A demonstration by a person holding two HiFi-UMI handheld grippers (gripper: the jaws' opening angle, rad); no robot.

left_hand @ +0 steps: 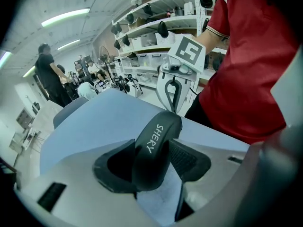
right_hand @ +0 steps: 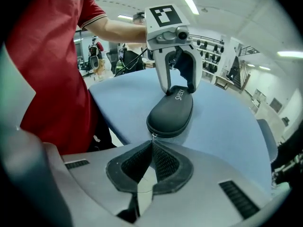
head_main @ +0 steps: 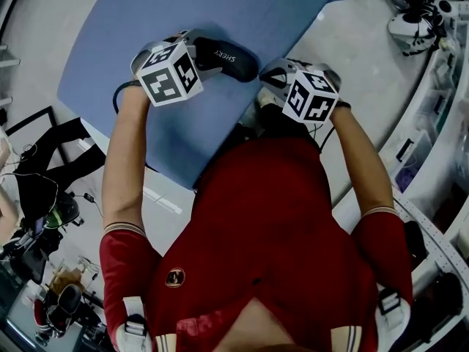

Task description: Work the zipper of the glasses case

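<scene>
One black glasses case (head_main: 231,61), lying on one blue table (head_main: 146,20). Two tools: left tool (left_hand: 152,164) clamped across one end of the case; right tool (right_hand: 151,157) pinched together on the single zipper pull (right_hand: 152,136). Risks: thin pull slipping free if tugged off the zipper line; case twisting in the left clamp.

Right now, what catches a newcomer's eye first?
A black oval zip-up glasses case with white lettering lies on the blue tabletop. The left gripper clamps one end; the right gripper, jaws shut, pinches the small metal zipper pull at the other.
</scene>
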